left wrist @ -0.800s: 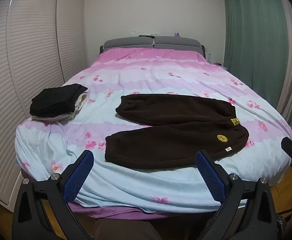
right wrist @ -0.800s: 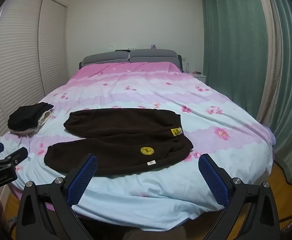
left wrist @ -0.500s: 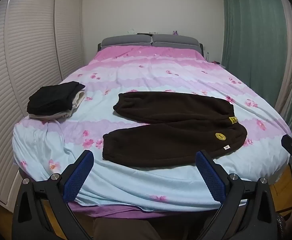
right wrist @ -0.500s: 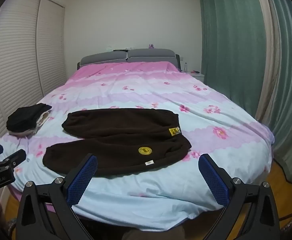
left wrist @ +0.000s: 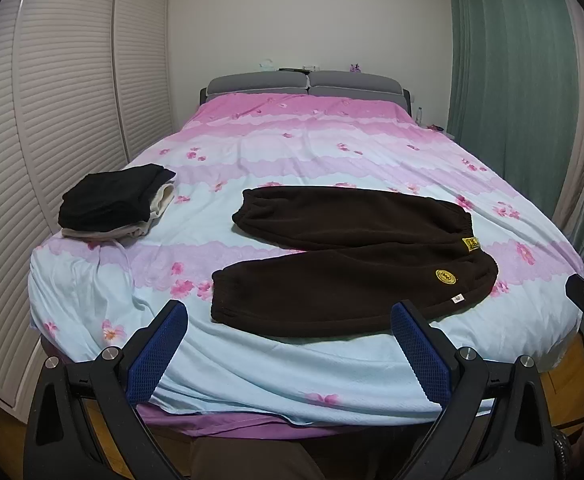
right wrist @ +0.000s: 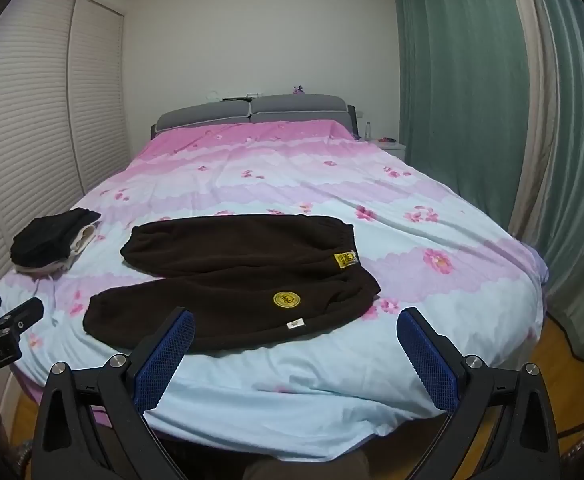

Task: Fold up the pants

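Dark brown fleece pants lie flat on the bed, waistband to the right with yellow patches, both legs stretched left in a V. They also show in the right wrist view. My left gripper is open and empty, held off the bed's near edge, in front of the lower leg. My right gripper is open and empty, near the bed's front edge below the waistband end. Neither touches the pants.
A folded stack of black and cream clothes lies at the bed's left edge. The floral duvet covers the bed. Louvred wardrobe doors stand left, green curtains right. The grey headboard is at the far end.
Both views have shifted slightly, and the pants sit a little lower and closer in both views. The pants have not moved. Both grippers stay open.
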The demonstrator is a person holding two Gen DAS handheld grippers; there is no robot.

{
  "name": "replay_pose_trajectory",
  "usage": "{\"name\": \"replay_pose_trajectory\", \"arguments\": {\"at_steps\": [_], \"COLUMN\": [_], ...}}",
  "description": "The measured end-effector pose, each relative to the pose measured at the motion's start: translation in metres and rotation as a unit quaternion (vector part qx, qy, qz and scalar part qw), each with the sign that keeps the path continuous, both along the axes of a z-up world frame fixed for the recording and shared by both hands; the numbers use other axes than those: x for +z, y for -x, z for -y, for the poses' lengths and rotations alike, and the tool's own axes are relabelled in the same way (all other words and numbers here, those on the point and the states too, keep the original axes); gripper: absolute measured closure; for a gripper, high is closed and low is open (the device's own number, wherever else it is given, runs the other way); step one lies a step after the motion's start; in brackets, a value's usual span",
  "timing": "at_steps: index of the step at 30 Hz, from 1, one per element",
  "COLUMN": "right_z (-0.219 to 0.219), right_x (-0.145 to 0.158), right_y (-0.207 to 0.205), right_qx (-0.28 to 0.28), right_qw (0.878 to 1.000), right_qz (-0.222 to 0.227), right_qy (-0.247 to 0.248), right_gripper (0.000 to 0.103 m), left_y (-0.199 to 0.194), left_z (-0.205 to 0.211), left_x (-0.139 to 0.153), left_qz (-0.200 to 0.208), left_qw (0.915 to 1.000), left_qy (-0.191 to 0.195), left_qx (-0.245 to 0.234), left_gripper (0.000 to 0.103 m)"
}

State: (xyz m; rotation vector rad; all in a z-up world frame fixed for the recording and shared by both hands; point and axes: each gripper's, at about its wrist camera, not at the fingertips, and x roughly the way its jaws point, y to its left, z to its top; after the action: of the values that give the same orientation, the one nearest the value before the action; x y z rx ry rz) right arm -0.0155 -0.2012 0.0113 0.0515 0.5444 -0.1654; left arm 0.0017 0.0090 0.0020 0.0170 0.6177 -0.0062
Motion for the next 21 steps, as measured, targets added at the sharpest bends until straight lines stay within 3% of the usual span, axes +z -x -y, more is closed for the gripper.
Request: {"name": "replay_pose_trajectory", "arguments": {"at_steps": [21], "right_z": [0.0002], "right_x": [0.0004], "right_y": [0.0006], "right_qx": [0.001], "right_qw": [1.000], "right_qz": [0.001], "right_qy": [-0.001], "right_gripper": [0.001], "left_y": [0.0028], "left_z": [0.0054], "left_x": [0.0028], "left_qz": [0.004], "left_qw": [1.0000], "left_qy": [-0.002], "left_qx": [-0.003], "left_gripper": [0.000]}}
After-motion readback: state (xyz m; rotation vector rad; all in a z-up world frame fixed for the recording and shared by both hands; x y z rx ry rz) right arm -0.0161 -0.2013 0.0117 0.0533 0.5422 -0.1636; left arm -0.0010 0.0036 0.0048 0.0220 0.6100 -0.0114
